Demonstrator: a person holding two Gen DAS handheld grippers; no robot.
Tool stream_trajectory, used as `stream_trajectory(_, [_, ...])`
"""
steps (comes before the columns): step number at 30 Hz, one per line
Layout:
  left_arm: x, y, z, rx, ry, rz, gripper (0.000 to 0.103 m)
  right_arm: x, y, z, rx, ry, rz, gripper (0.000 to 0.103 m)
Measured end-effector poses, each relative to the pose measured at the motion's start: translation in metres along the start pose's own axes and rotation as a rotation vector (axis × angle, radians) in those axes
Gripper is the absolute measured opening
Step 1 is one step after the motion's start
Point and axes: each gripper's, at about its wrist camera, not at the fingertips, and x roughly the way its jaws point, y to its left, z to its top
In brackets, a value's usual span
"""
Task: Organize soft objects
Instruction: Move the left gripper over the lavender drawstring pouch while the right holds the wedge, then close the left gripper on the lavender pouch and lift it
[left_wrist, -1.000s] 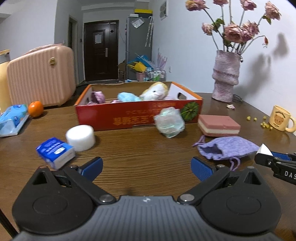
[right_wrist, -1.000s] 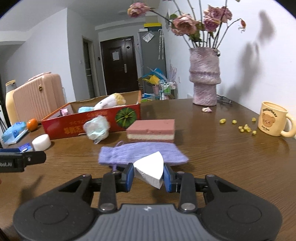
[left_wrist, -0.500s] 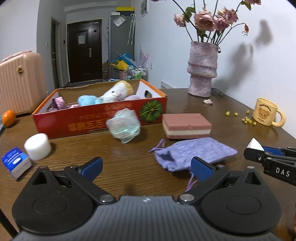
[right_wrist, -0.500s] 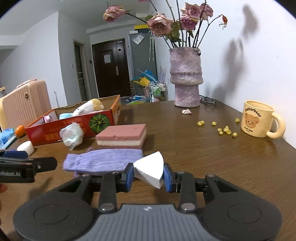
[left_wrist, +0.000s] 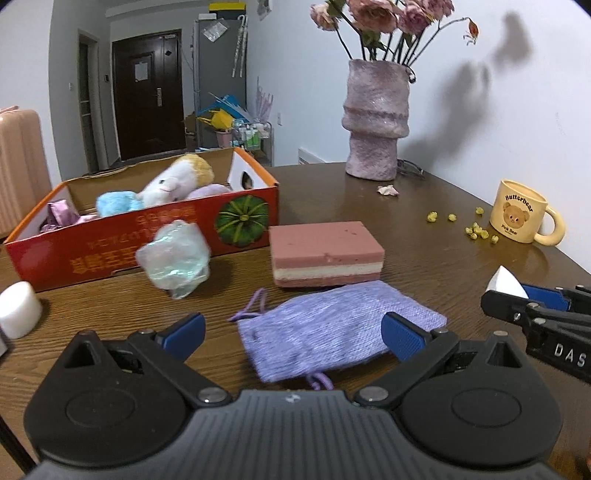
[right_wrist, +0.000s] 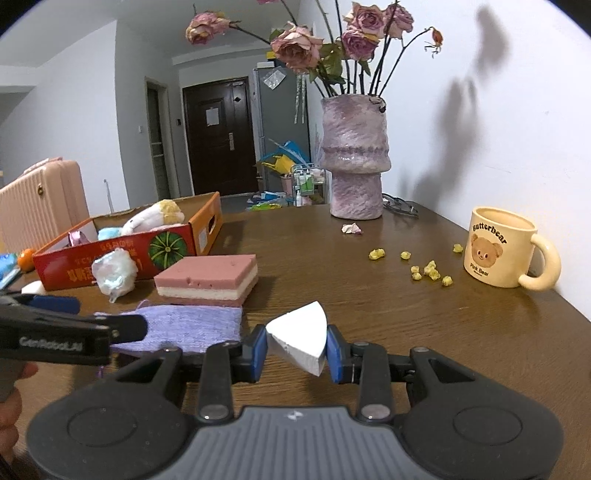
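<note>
Pinching a white wedge-shaped sponge (right_wrist: 301, 338) between its blue pads, the right gripper (right_wrist: 296, 350) hovers above the wooden table (right_wrist: 388, 306), to the right of the purple drawstring pouch (left_wrist: 338, 332). The left gripper (left_wrist: 293, 332) has its jaws spread wide, one pad on either side of that pouch, which lies flat on the table with its cord trailing toward the red cardboard box (left_wrist: 122, 240); whether the pads touch the fabric cannot be told. Just behind the pouch sits a pink layered sponge block (left_wrist: 325, 253), and to the pouch's left rear a crumpled translucent ball (left_wrist: 173, 254) rests against the box front. Inside the box, behind the pouch, lie a white plush toy (left_wrist: 173, 182), a blue fluffy piece (left_wrist: 116, 203) and a shiny purple item (left_wrist: 61, 216). Far right of the pouch stands a yellow bear mug (right_wrist: 498, 251); behind it, a purple vase (right_wrist: 352, 158) of dried roses.
</note>
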Motion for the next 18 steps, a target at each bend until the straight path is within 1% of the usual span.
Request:
stream_trajectory(6, [0.020, -0.013, 0.007, 0.021, 0.025, -0.015, 0.103, 0.009, -0.003, 0.003, -0.033, -0.001, 0.010, 0.033])
stream_trajectory(9, [0.032, -0.016, 0.010, 0.022, 0.050, -0.023, 0.103, 0.014, -0.005, 0.005, -0.048, 0.001, 0.011, 0.033])
stream_trajectory(14, [0.050, -0.016, 0.012, 0.018, 0.089, -0.039, 0.103, 0.022, -0.011, 0.006, -0.039, 0.028, 0.021, 0.033])
stream_trajectory(18, [0.060, -0.015, 0.012, 0.014, 0.135, -0.061, 0.103, 0.022, -0.011, 0.005, -0.039, 0.026, 0.031, 0.033])
